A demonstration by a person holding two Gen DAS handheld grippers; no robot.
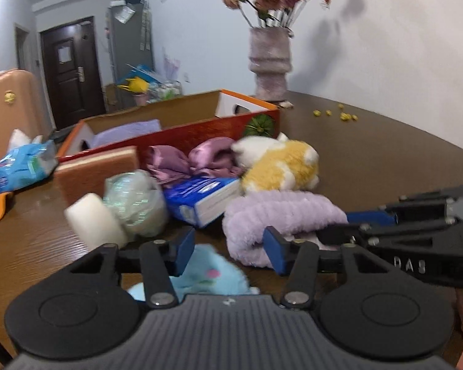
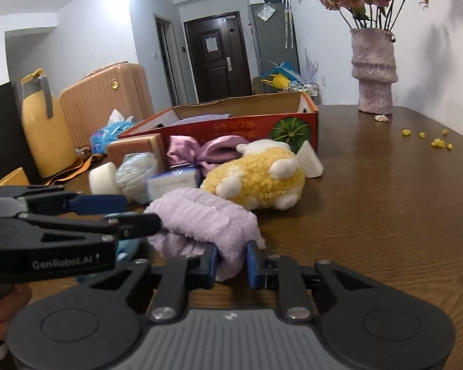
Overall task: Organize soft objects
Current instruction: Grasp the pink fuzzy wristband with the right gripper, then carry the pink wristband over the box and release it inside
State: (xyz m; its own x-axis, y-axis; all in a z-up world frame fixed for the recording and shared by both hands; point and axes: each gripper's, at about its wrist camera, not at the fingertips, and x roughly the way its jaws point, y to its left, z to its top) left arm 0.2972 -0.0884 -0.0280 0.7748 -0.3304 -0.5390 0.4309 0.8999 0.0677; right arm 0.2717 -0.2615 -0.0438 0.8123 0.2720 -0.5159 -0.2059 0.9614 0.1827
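Right gripper (image 2: pixel 231 263) level, fingers (image 2: pixel 211 265) on purple towel (image 2: pixel 200 219).

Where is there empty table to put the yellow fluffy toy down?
Bare wood lies on the table right of the yellow plush toy, between it, the pink vase and the yellow crumbs. Left of the toy is crowded: purple fuzzy cloth, tissue pack, satin bow, sponge, all packed before the red cardboard box.
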